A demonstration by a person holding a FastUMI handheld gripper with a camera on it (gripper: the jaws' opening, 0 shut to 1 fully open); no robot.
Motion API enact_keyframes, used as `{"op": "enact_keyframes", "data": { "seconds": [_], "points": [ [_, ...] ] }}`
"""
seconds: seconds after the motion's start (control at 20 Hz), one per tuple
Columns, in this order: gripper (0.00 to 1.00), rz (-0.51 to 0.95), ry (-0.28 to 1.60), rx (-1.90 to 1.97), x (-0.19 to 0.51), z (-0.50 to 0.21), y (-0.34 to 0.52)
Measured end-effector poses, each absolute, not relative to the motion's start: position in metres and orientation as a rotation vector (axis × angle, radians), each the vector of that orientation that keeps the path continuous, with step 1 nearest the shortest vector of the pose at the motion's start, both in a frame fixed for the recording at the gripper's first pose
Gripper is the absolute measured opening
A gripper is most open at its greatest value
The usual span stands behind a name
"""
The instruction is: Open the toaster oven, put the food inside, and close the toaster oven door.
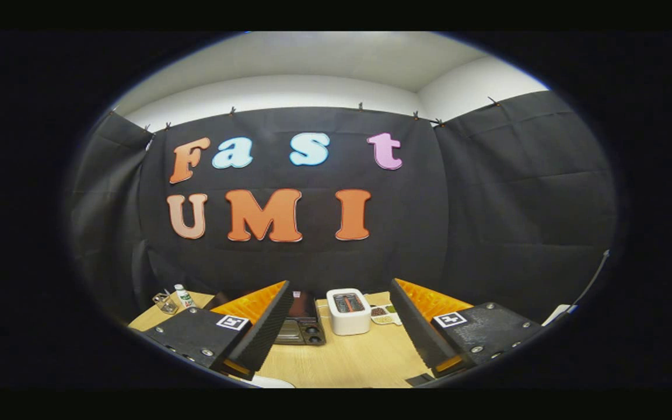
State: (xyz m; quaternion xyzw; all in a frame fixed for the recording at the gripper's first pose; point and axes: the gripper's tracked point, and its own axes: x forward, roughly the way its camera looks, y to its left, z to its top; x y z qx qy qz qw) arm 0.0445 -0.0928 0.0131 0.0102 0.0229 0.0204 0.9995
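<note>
A wooden table (342, 356) by black cloth walls – the gripper (339, 326) fingers wide apart, holding nothing – oven (301, 324) and toaster (348, 311) beyond.

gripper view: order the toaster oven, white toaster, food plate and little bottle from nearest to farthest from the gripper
The gripper is open, holding nothing.
1. Toaster oven, just ahead, partly behind one finger.
2. White toaster, between the fingers; too close to call with the oven.
3. Food plate, just beyond the toaster.
4. Little bottle, far corner of the table.

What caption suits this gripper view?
Open tool held above wooden table, facing dark toaster oven, white toaster and food plate beyond its fingers.
</note>
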Motion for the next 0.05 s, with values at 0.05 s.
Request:
{"op": "enact_keyframes", "data": {
  "seconds": [0.05],
  "points": [
    [0.99, 0.044, 0.049, 0.019, 0.0459, 0.0124, -0.0961]
  ]
}}
